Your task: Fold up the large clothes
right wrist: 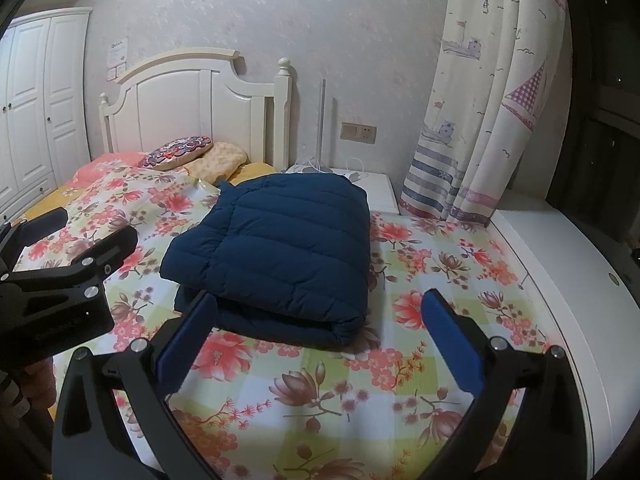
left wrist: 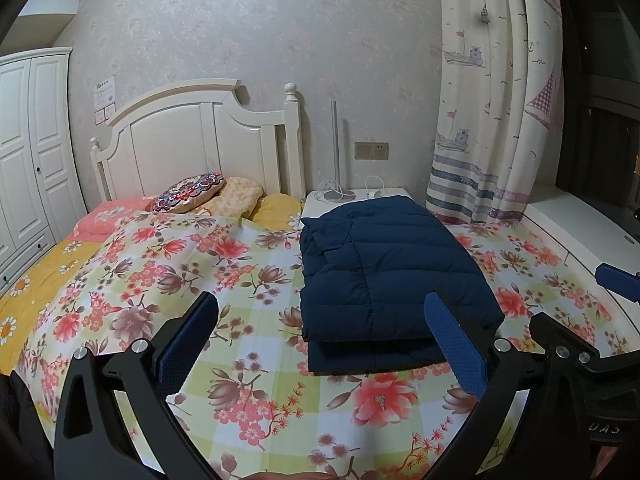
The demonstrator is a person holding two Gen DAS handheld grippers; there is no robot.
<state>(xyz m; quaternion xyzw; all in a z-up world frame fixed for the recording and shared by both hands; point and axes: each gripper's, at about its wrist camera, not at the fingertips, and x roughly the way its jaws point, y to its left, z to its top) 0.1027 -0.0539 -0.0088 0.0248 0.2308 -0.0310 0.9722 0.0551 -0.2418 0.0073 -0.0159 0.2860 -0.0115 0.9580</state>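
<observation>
A dark navy quilted puffer jacket (left wrist: 384, 276) lies folded into a thick rectangular stack on the floral bedspread (left wrist: 208, 264). It also shows in the right wrist view (right wrist: 280, 248). My left gripper (left wrist: 320, 340) is open and empty, just in front of the jacket's near edge. My right gripper (right wrist: 316, 336) is open and empty, also just short of the jacket's near fold. The left gripper shows at the left edge of the right wrist view (right wrist: 76, 240), and the right gripper at the right edge of the left wrist view (left wrist: 576, 312).
A white headboard (left wrist: 200, 140) and pillows (left wrist: 208, 196) are at the far end. A white nightstand (left wrist: 360, 198) with a lamp base stands behind the jacket. A boat-print curtain (left wrist: 492, 100) hangs right, above a white ledge (right wrist: 560, 264). A white wardrobe (left wrist: 28, 152) is left.
</observation>
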